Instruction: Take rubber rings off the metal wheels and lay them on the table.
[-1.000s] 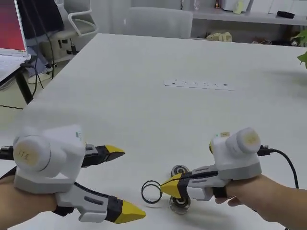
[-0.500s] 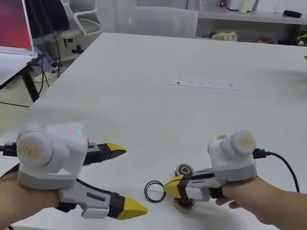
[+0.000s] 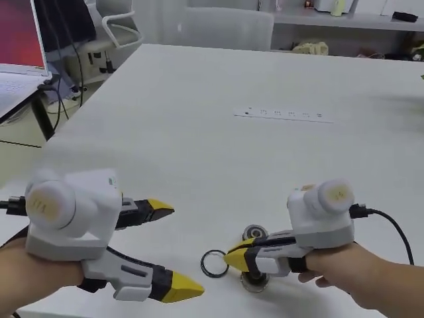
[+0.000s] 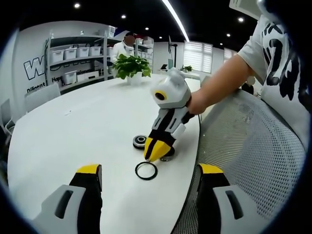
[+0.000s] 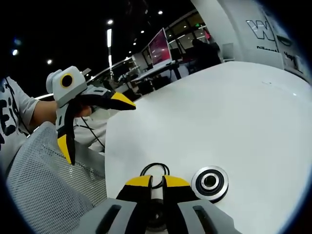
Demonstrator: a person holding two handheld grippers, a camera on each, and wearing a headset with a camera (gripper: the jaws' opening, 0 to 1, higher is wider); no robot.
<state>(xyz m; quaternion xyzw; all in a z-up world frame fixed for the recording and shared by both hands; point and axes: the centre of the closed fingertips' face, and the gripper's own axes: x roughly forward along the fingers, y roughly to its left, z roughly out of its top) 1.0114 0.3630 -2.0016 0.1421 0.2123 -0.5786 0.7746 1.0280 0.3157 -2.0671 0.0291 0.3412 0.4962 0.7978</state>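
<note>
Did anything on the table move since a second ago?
Nothing visibly moved; only the head camera shifted a little. The right gripper still hovers, jaws close together, over one metal wheel, its tip by the loose rubber ring on the table. The other metal wheel still lies beside it. The left gripper stays open, holding nothing.

The white worktop (image 3: 199, 132) carries a loose black rubber ring (image 3: 213, 263) lying flat near its front edge. A metal wheel (image 3: 254, 233) sits just beside the ring, and a second wheel (image 3: 252, 285) is close by, partly hidden. Well apart, toward the middle, lies a flat white power strip (image 3: 283, 114).
</note>
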